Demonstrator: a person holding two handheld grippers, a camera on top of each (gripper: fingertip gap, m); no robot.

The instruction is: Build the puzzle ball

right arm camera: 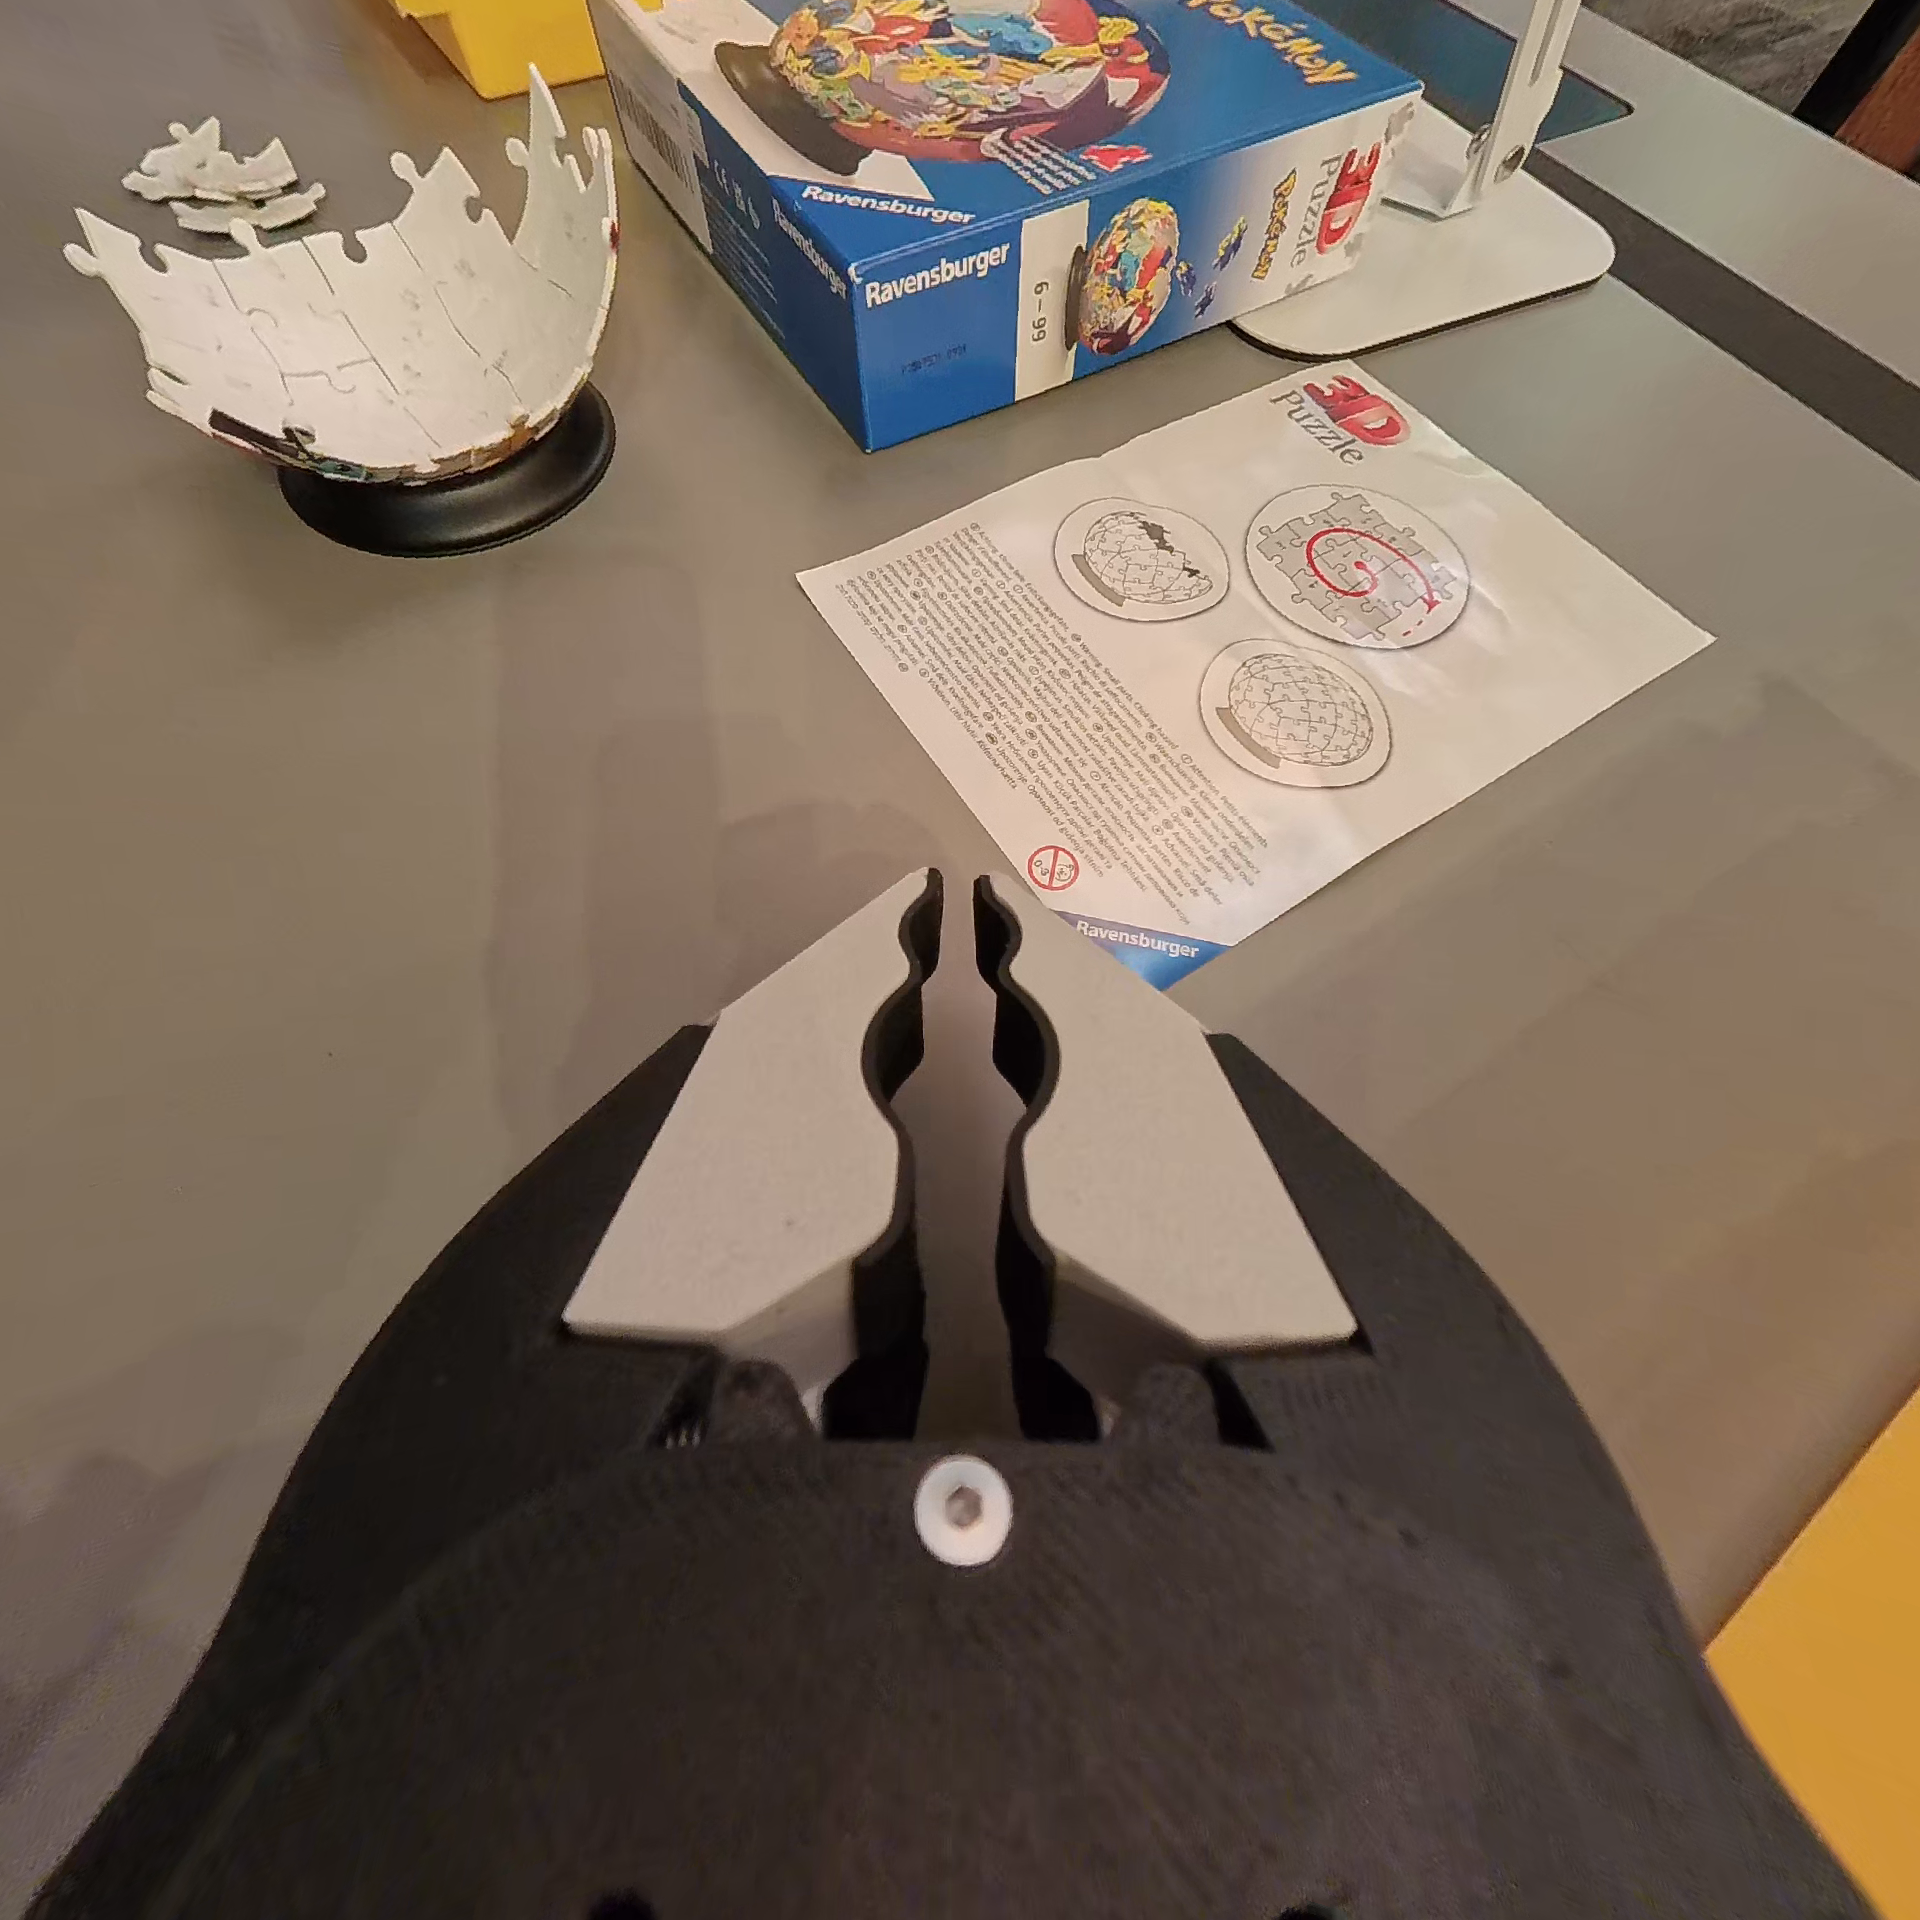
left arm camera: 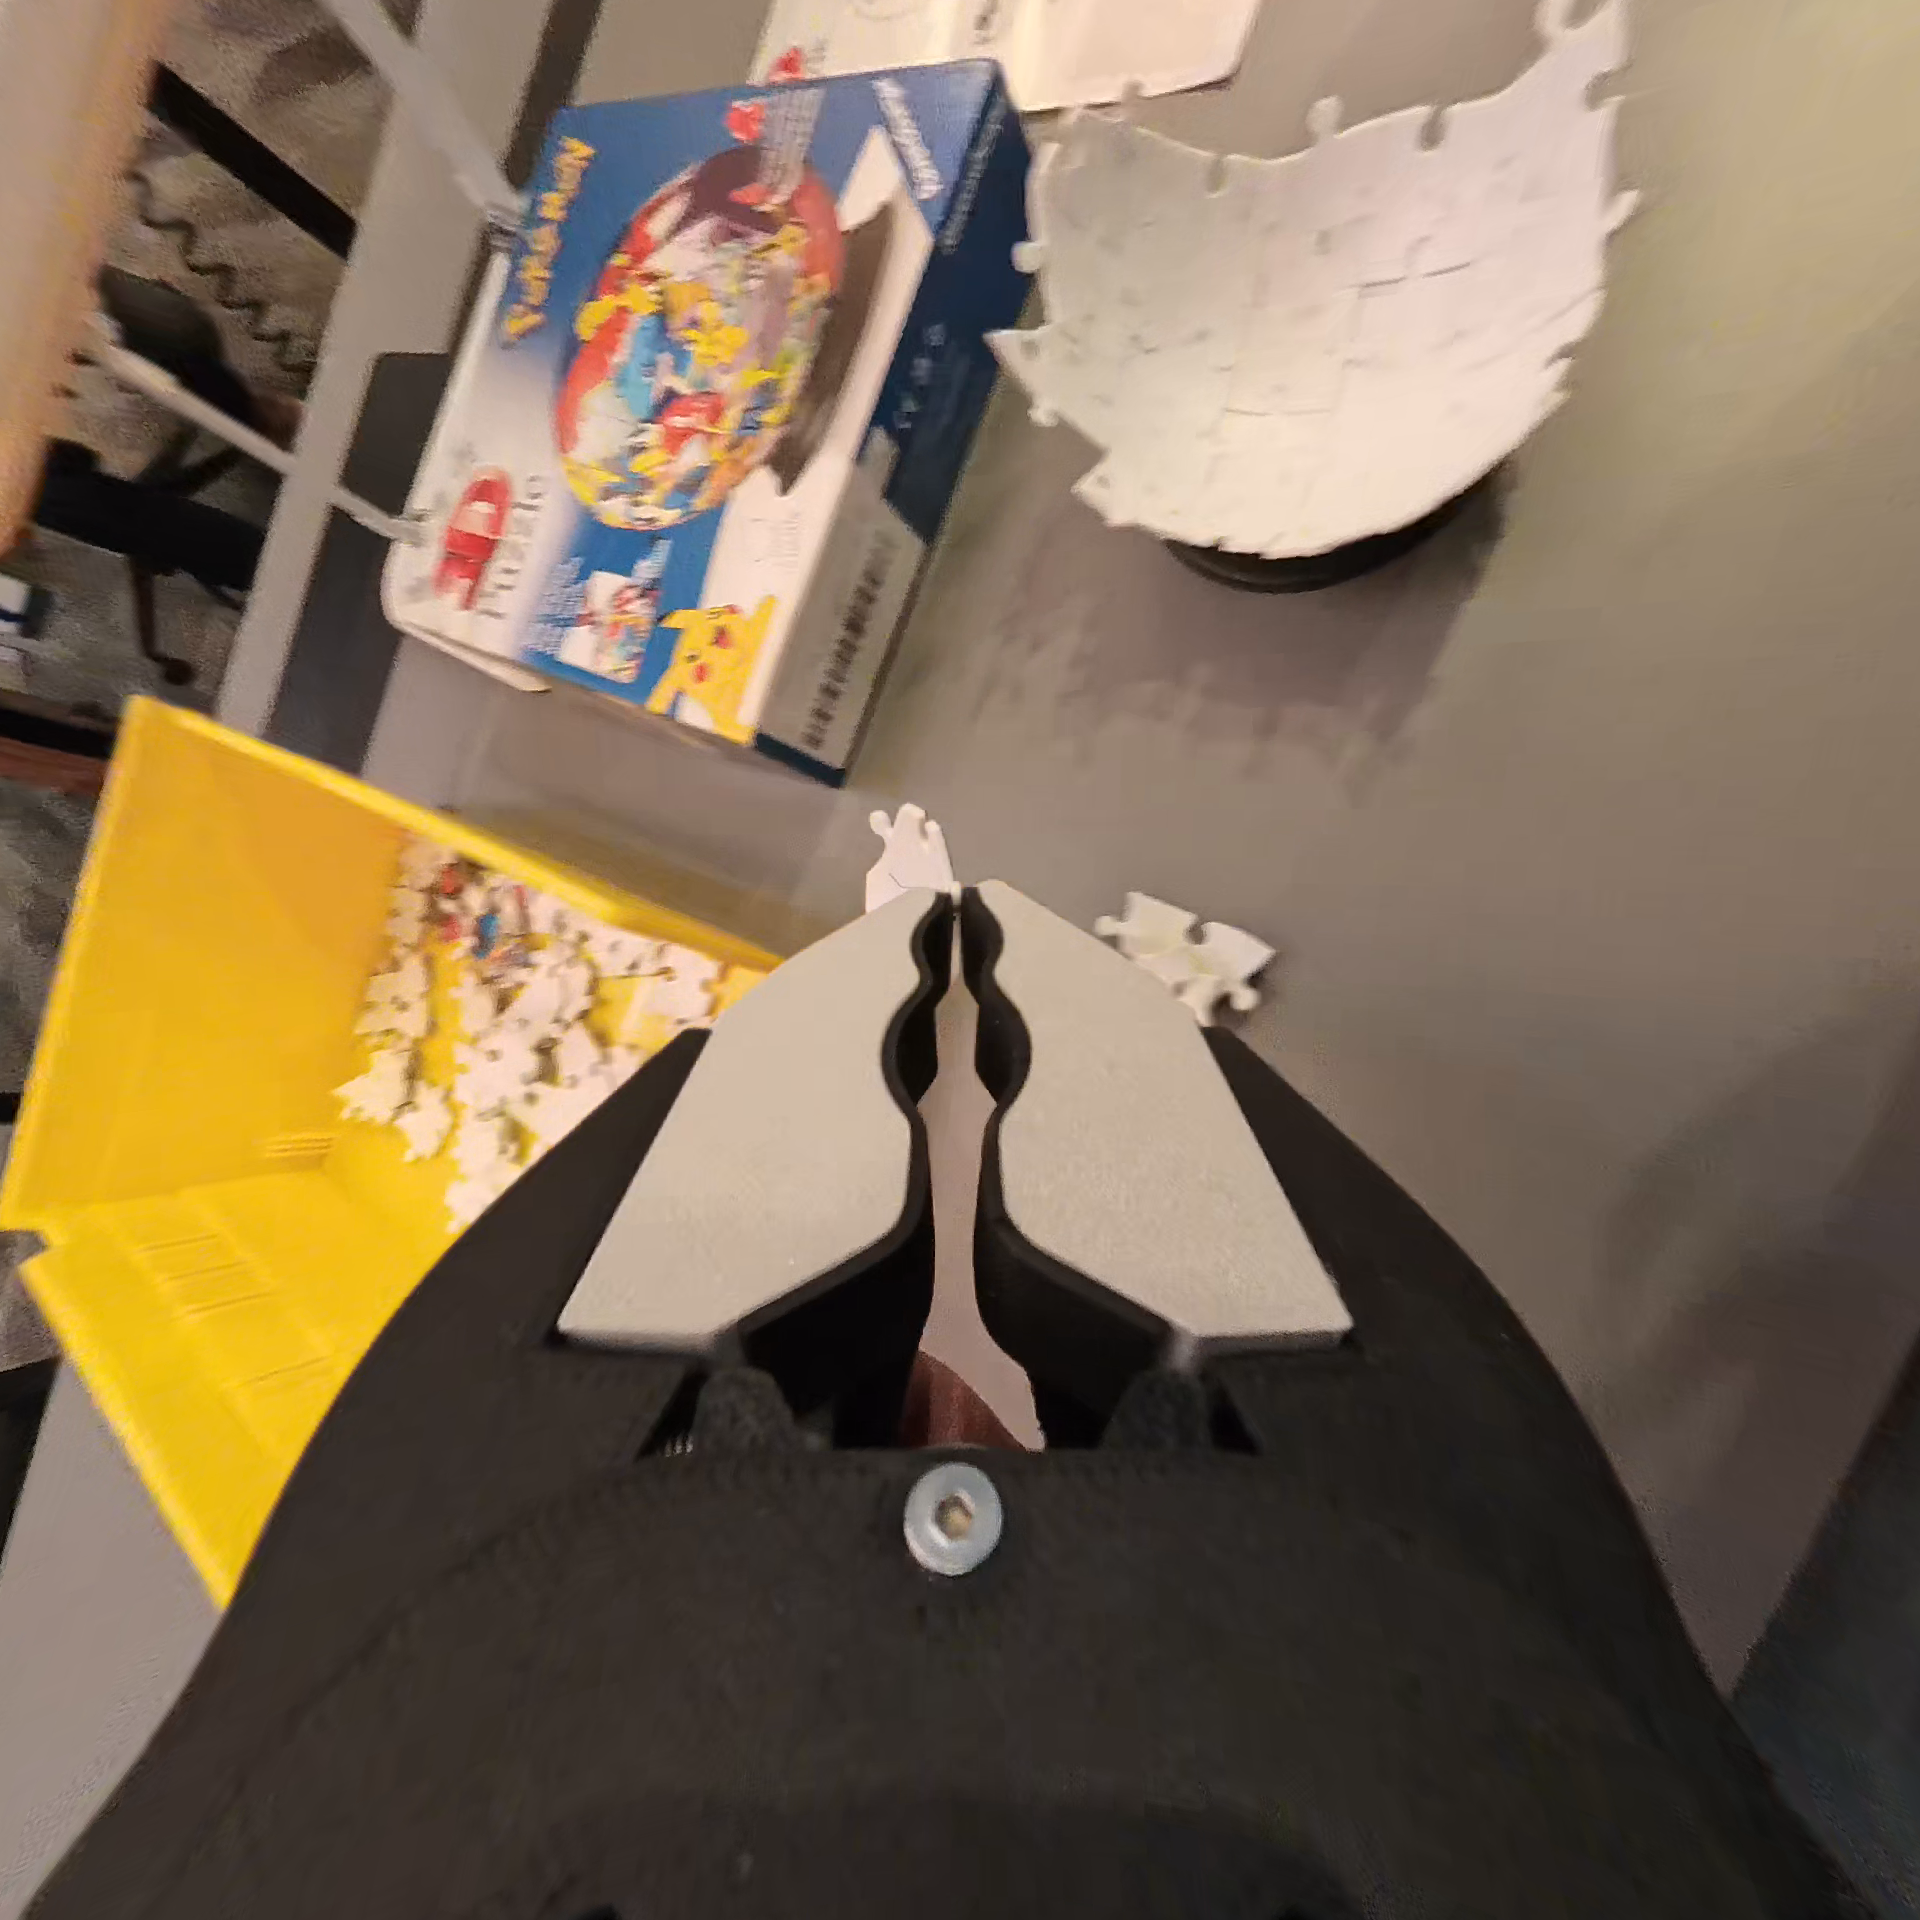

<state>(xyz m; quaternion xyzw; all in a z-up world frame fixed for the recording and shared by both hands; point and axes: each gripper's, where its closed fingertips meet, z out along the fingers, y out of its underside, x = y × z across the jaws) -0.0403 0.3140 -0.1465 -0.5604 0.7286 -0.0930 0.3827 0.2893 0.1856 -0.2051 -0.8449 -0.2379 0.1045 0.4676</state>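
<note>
Left wrist view: the left claw [left arm camera: 957,902] is closed at its tips on a white puzzle piece [left arm camera: 910,850], which sticks up past the tips toward 12 o'clock. Just beside it at 2 o'clock, loose white pieces [left arm camera: 1184,948] lie on the grey tabletop [left arm camera: 1455,1039]. At 9 o'clock stands a yellow bin [left arm camera: 208,1039] holding many more pieces. Farther, at 11 o'clock, lies the blue puzzle box [left arm camera: 727,416]; at 1 o'clock the part-built puzzle ball [left arm camera: 1330,343], an open white shell, sits on a black ring stand [left arm camera: 1299,566].

Right wrist view: the right claw [right arm camera: 957,883] is empty, its jaws narrowly parted above the tabletop. An instruction sheet [right arm camera: 1247,665] lies at 1 o'clock; the shell and stand appear at 10 o'clock.
</note>
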